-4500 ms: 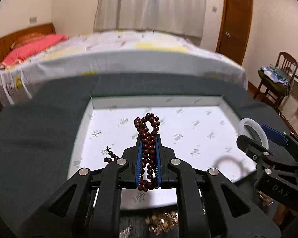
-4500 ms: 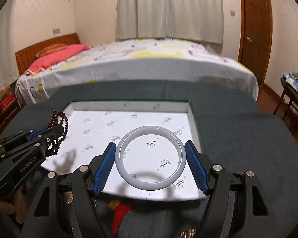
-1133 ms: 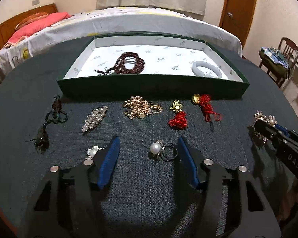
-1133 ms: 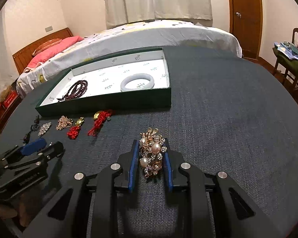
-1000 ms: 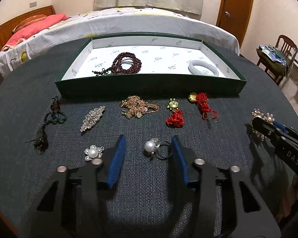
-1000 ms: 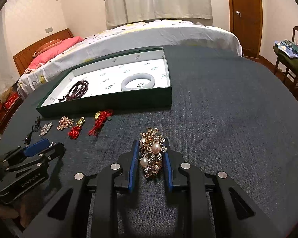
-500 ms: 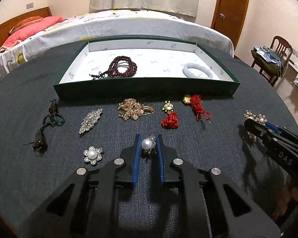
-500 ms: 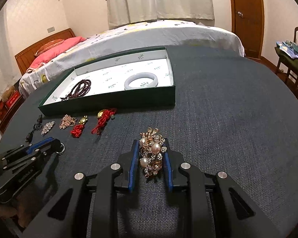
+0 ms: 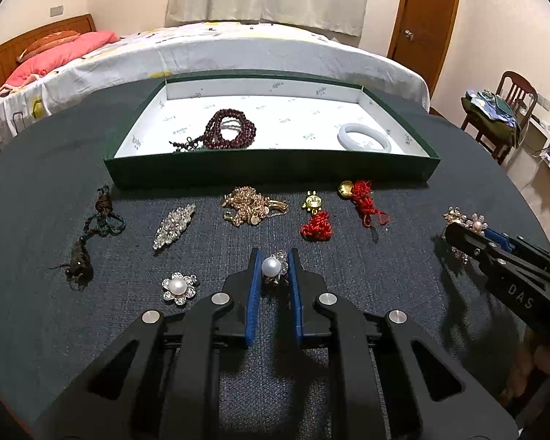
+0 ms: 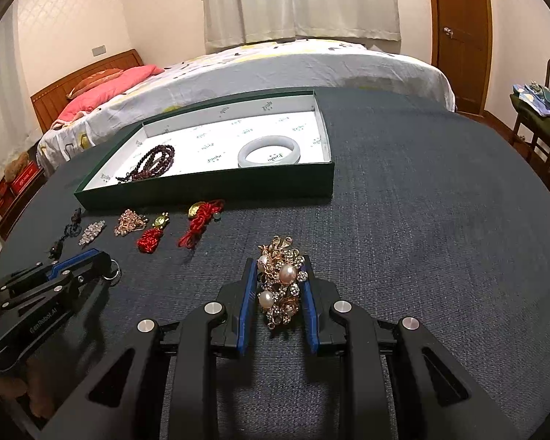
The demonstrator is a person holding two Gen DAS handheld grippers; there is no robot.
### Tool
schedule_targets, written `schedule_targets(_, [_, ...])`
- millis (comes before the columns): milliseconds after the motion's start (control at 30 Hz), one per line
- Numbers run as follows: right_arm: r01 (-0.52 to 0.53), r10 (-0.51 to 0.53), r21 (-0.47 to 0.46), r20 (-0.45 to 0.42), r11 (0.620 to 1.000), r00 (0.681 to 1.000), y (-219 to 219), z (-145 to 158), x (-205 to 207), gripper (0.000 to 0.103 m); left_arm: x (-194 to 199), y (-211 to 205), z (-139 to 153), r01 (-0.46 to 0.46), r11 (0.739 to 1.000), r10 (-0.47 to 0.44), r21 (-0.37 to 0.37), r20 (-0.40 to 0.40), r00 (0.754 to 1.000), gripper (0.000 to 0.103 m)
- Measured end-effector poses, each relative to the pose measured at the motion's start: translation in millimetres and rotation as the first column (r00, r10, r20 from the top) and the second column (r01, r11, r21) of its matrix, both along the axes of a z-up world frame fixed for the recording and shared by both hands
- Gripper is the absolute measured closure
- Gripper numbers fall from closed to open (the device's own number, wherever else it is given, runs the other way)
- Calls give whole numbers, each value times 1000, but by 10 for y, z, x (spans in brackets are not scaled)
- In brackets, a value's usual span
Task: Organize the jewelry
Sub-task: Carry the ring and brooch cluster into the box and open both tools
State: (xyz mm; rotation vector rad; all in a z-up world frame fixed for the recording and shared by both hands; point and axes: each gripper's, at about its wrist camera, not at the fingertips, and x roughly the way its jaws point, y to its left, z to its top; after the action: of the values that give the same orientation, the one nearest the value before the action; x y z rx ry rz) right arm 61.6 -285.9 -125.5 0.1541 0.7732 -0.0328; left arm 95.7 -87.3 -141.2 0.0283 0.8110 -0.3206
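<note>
Left gripper [image 9: 274, 256]: two black fingers [image 9: 244, 286] lined with ribbed blue pads [image 9: 253, 293], carried on black skeletal linkage arms with triangular cut-outs and round silver pivot screws [image 9: 220, 298]. Right gripper [image 10: 278, 267]: the same build, with black fingers, blue pads and silver screws [image 10: 342, 307]. Seen side-on from the other camera, the left body bears pale lettering and the right body reads "DAS".

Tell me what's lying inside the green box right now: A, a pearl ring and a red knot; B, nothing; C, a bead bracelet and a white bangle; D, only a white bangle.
C: the bead bracelet and the white bangle both lie inside the box.
</note>
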Motion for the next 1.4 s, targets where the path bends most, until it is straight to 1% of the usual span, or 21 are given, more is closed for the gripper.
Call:
schedule_targets(200, [-8,8,2,13,1000,1000,35,60,3,79,-12,21,131,-1,1000,1,-12,28,1000,89])
schedule_targets(400, [-24,24,0,45,1000,999,99,212,35,79,28,92,315,-12,999,14,-31,64,998,89])
schedule_targets(567, [-45,46,-5,81,999,996,192,384,148,79,145,158,465,-23,999,26,-40,96,995,89])
schedule_targets(733, [-76,76,-3,112,997,991,295,526,351,79,361,219,614,-34,998,40,-46,133,990,89])
schedule_targets(867, [-99,102,-26,146,995,984,417,645,608,79,626,277,714,-49,998,54,-39,162,985,89])
schedule_targets(1067, [-120,125,-41,169,992,978,527,733,1073,79,1076,368,797,-75,996,83,-56,166,983,89])
schedule_targets(1167, [-122,129,-52,173,991,976,556,749,1333,79,1328,368,810,-82,996,89,-45,173,981,89])
schedule_targets(1300, [-115,116,-15,157,993,981,511,717,1691,79,1692,356,766,-89,995,96,-53,148,984,89])
schedule_targets(1400, [-114,116,-19,136,993,984,531,651,1933,79,1974,323,706,-87,995,92,-52,116,989,89])
